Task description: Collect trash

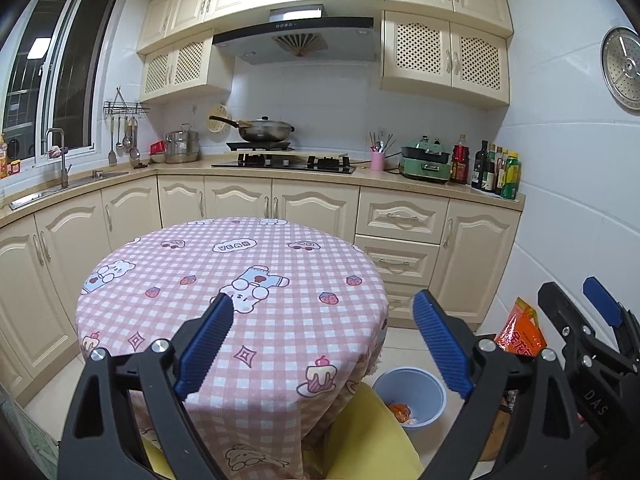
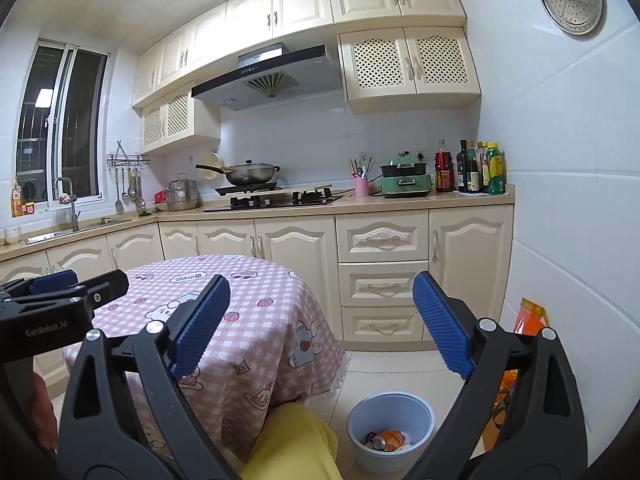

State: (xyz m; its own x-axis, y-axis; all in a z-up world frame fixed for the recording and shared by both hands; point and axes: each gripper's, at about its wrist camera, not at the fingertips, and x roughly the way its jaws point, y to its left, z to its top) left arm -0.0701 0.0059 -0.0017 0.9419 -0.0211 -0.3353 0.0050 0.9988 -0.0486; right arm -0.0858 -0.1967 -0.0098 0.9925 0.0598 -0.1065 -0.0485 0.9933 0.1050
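From the left, we hold our left gripper (image 1: 323,312) over the round table (image 1: 168,280), its blue pads spread wide and gripping nothing, only pink checked cloth showing between them. That tabletop, as far as both wrist cameras reach, carries no wrapper, can or scrap, so we judge the clearing of the table to be done or very nearly so. Moving right, the pale blue bin (image 2: 390,412) stands on the floor tiles just beside the hanging edge of the cloth, and inside it lies the trash (image 2: 387,439): what looks like a crushed orange can and some crumpled bits, settled at the bottom with plenty of room above. Further right, our right gripper (image 2: 322,306) hangs above and near the bin with its jaws equally wide apart and nothing between them. At the far right, against the white tiled wall, an orange packet (image 1: 520,330) stands upright; we cannot tell whether it counts as rubbish or as stored goods. If it is rubbish, it appears to be the one piece left to collect; otherwise we judge the job finished, with both tools free and the trash sitting in the bin. A yellow garment (image 2: 296,444) over our knee fills the foreground.
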